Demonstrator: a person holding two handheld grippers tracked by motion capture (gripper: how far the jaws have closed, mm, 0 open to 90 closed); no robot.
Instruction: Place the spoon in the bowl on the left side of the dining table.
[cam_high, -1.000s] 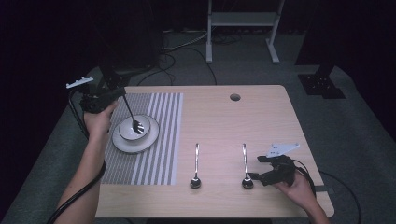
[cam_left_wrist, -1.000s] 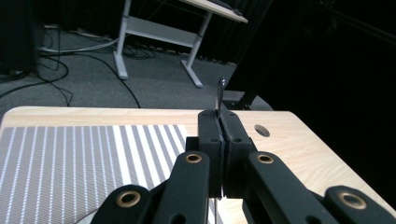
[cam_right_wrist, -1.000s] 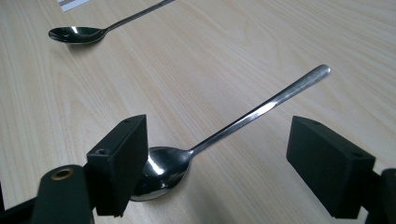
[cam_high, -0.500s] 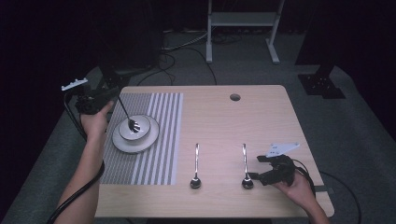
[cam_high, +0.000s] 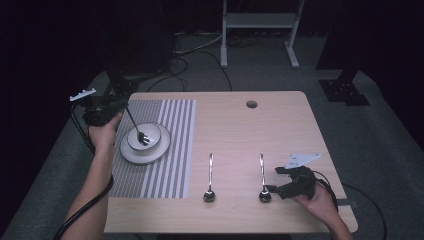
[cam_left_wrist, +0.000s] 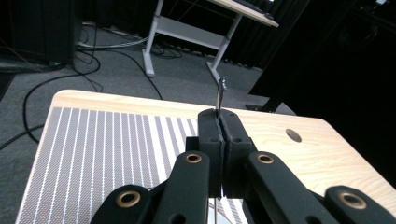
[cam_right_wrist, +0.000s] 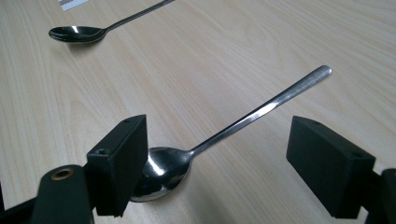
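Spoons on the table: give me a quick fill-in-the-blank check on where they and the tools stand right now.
1. The left tool is shut on the handle of a spoon whose bowl end rests in the ____.
2. The bowl stands on a ____.
3. Two more spoons lie on the bare ____.
4. The right tool stands ____ around the nearer spoon.

Missing words: bowl; plate; table; open

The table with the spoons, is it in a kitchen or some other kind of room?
Probably a lab or studio, not a kitchen: the wooden table stands on grey carpet, with cables on the floor, dark drapes and a metal desk frame behind.
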